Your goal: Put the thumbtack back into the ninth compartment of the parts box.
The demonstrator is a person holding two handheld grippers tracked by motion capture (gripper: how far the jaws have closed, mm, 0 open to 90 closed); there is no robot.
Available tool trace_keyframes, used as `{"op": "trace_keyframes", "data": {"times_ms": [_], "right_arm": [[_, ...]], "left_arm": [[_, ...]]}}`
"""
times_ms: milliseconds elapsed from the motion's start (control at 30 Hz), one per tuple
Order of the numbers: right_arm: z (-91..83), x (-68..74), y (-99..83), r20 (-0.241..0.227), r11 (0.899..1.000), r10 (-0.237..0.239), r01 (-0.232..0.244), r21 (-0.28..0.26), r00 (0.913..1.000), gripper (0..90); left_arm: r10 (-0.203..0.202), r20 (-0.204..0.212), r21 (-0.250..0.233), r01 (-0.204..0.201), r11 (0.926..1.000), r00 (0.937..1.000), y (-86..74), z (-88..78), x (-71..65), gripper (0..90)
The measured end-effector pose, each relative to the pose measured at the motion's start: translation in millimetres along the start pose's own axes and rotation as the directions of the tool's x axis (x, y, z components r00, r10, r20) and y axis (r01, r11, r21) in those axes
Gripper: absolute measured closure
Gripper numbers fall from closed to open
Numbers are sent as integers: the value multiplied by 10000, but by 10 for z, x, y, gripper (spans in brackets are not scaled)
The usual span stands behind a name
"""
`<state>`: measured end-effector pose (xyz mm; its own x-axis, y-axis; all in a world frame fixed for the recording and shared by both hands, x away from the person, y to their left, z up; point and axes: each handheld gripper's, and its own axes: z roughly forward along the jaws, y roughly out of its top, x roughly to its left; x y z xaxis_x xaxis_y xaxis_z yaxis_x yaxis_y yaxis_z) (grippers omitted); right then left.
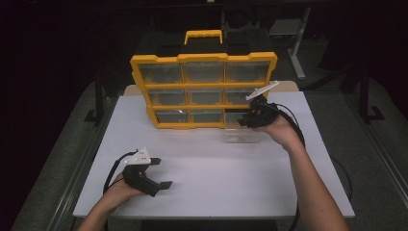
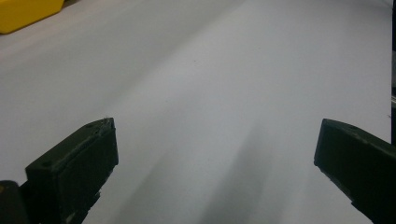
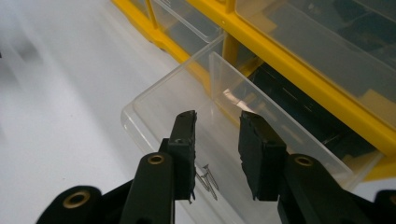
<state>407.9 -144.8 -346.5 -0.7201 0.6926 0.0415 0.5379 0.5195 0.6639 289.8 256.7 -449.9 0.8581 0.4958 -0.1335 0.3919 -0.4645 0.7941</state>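
A yellow organiser (image 1: 202, 91) with clear drawers stands upright at the back of the white table (image 1: 216, 178). One clear drawer (image 1: 239, 136) lies pulled out on the table in front of its lower right corner. My right gripper (image 1: 244, 120) hovers over that drawer, jaws a little apart with nothing between them. In the right gripper view the gripper (image 3: 217, 119) points down into the drawer (image 3: 154, 93), where a few small nails (image 3: 208, 182) lie on its floor. My left gripper (image 1: 162, 173) rests low near the table's front left, open and holding nothing (image 2: 215, 126).
The organiser's bottom right slot (image 3: 299, 107) is dark and open behind the pulled-out drawer. A yellow corner of the organiser (image 2: 23, 14) lies far off in the left gripper view. Dark floor and a desk frame (image 1: 293, 43) lie beyond the table.
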Motion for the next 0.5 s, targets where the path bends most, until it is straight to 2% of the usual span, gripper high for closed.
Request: {"op": "trace_keyframes", "data": {"times_ms": [233, 500], "right_arm": [[-140, 67, -58, -25, 9996, 85, -85, -284, 10000, 547], [-270, 172, -200, -43, 9988, -59, 57, -490, 10000, 494]], "left_arm": [[3, 3, 18, -3, 10000, 10000, 2, 4, -3, 0], [-13, -3, 17, 13, 10000, 10000, 0, 4, -3, 0]]}}
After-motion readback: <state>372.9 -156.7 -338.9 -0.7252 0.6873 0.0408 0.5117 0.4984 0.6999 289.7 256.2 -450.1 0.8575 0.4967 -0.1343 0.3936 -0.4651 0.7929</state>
